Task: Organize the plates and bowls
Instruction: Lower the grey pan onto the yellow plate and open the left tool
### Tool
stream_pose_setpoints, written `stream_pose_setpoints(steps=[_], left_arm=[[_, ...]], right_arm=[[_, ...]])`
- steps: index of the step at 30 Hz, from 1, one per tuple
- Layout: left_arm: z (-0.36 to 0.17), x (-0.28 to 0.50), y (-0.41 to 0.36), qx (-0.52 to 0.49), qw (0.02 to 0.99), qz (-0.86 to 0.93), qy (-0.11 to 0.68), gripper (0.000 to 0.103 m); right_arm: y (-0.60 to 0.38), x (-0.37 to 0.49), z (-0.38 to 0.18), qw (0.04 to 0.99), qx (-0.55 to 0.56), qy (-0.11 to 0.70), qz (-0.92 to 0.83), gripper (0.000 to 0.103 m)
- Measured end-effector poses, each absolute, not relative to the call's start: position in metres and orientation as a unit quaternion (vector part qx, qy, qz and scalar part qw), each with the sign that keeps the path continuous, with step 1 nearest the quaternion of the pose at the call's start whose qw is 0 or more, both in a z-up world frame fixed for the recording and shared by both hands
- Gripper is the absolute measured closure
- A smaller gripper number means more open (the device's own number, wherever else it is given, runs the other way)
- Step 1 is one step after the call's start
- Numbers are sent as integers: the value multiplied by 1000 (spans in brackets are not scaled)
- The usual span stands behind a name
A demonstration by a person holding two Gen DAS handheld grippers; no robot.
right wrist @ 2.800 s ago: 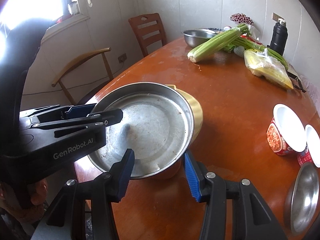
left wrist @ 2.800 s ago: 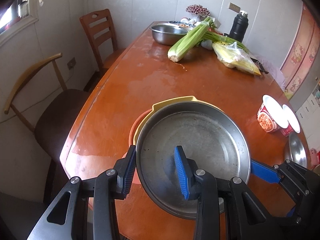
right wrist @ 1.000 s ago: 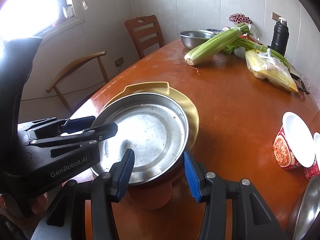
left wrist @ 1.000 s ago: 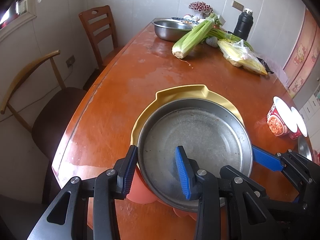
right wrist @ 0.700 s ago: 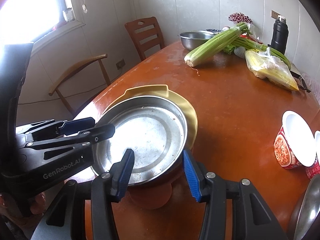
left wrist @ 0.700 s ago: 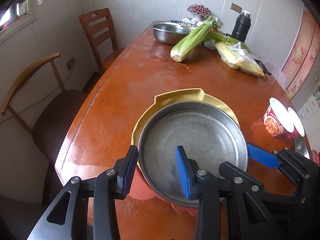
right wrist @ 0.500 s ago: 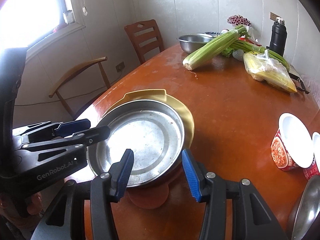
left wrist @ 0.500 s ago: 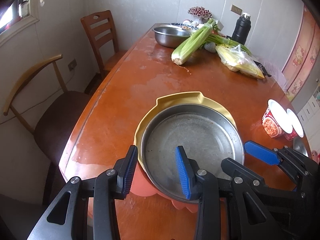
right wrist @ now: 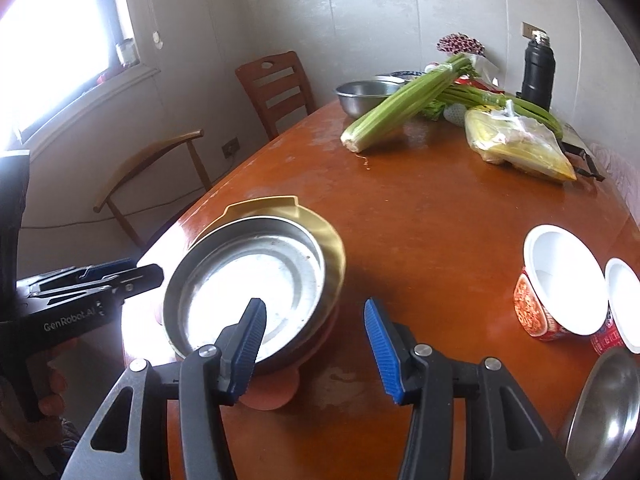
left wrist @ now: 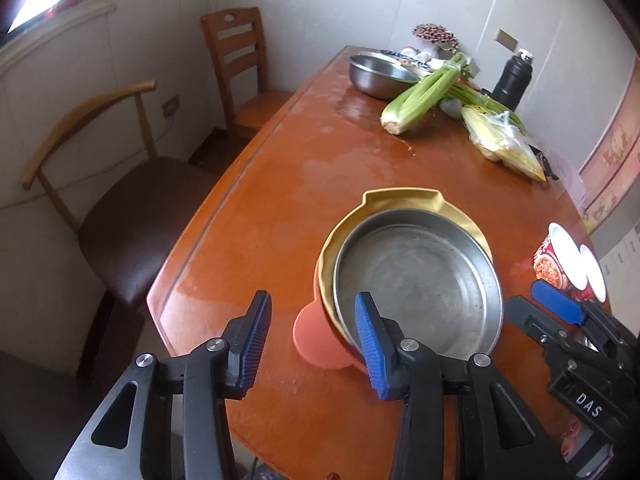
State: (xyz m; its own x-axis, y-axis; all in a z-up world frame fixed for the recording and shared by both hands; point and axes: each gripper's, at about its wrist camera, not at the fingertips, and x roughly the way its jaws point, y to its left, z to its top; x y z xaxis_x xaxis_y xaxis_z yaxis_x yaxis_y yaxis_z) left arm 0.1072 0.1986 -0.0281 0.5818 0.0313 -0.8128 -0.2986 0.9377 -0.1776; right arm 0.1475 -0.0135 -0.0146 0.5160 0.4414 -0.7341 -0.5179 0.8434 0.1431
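Nesting in the gold-rimmed pan over an orange plate, the steel pan is sitting just ahead of the left gripper, whose jaws have just been opening and are gripping nothing, and the empty, parted right gripper, apparently freeing the finished stack.

Orange-brown wooden table, stacked dishes just ahead of the left gripper, celery, steel bowl far beyond, noodle cups right of the right gripper.
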Motion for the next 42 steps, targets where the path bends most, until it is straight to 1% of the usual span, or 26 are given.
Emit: stream_pose_setpoints(steps=[9, 14, 20, 28, 34, 42], left_arm=[[-51, 113, 213, -234, 849, 54, 470, 58], [-62, 119, 214, -249, 840, 53, 478, 58], [-68, 128, 203, -226, 841, 56, 489, 57], [-66, 134, 196, -209, 847, 65, 484, 56], [-66, 143, 189, -196, 850, 69, 484, 54], [-66, 160, 176, -183, 853, 63, 484, 53]], right_arm=[[-17, 157, -29, 849, -29, 442, 287, 51], [-14, 158, -36, 842, -27, 451, 295, 51], [-7, 159, -42, 836, -28, 459, 300, 50], [0, 164, -49, 825, -25, 471, 313, 50], [-1, 169, -51, 830, -30, 467, 302, 50], [-9, 180, -50, 838, -34, 466, 282, 49]])
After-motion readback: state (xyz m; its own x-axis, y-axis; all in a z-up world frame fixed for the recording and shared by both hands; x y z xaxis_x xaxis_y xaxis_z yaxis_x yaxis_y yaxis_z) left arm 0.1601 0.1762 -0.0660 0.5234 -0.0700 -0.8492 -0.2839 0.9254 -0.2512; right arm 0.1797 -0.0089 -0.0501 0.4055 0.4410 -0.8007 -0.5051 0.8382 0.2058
